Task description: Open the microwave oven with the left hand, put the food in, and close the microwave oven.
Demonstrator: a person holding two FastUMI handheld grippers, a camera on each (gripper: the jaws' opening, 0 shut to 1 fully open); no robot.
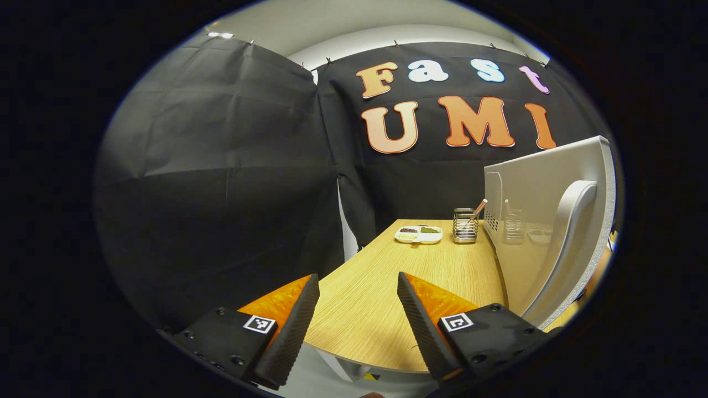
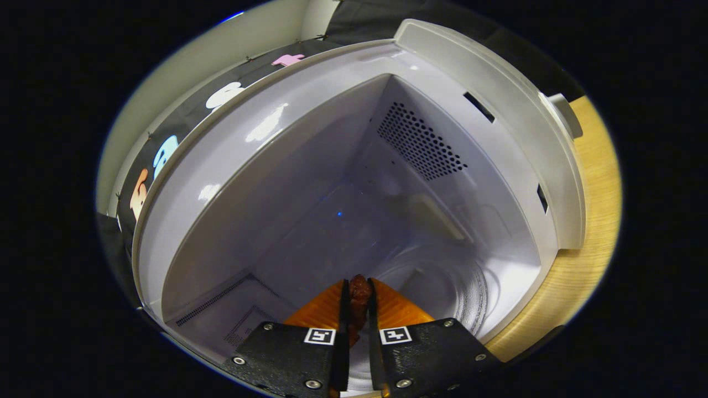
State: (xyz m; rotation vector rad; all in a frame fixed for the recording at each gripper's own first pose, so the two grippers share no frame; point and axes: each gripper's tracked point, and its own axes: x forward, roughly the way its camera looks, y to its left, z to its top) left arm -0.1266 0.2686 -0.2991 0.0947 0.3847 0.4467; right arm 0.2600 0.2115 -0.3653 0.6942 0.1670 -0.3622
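The white microwave oven (image 2: 498, 105) stands open, and the right gripper view looks straight into its pale cavity with the glass turntable (image 2: 442, 287) on the floor. My right gripper (image 2: 357, 287) is at the cavity mouth, shut on a small dark brown piece of food (image 2: 359, 296) pinched between its fingers. In the left gripper view the open microwave door (image 1: 545, 221) with its curved white handle (image 1: 564, 243) stands at the right. My left gripper (image 1: 358, 287) is open and empty, just left of the door, above the wooden table (image 1: 398, 287).
A white divided dish (image 1: 418, 234) with dark, green and yellow food sits at the table's far end. Beside it stands a metal utensil holder (image 1: 465, 225) with a utensil in it. Black cloth walls close in the left and back.
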